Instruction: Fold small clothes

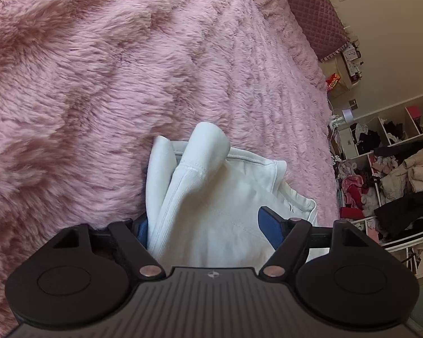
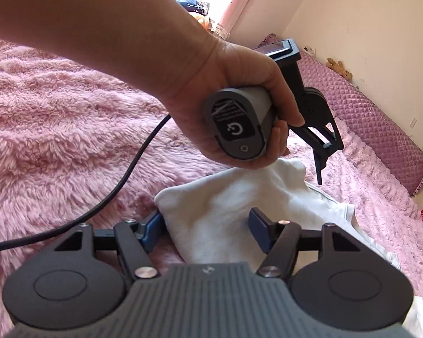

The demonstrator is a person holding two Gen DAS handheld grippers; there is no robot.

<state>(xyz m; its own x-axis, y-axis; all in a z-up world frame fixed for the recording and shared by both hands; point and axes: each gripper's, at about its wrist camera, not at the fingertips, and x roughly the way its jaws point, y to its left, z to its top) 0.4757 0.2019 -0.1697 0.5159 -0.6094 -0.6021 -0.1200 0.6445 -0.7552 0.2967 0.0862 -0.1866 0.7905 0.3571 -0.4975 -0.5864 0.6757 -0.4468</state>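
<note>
A small white garment (image 1: 211, 197) lies on the pink fluffy blanket (image 1: 98, 84). In the left wrist view my left gripper (image 1: 208, 225) is open, its blue pads on either side of a bunched fold of the cloth. In the right wrist view my right gripper (image 2: 206, 226) is open around another folded part of the white garment (image 2: 211, 211). The left gripper's body (image 2: 310, 112), held by a hand (image 2: 225, 84), shows above the cloth there; its fingertips are hidden from that view.
A black cable (image 2: 112, 191) trails over the blanket at the left. A purple quilted headboard cushion (image 2: 366, 118) runs along the wall. Shelves with piled clothes (image 1: 394, 174) stand beyond the bed's edge.
</note>
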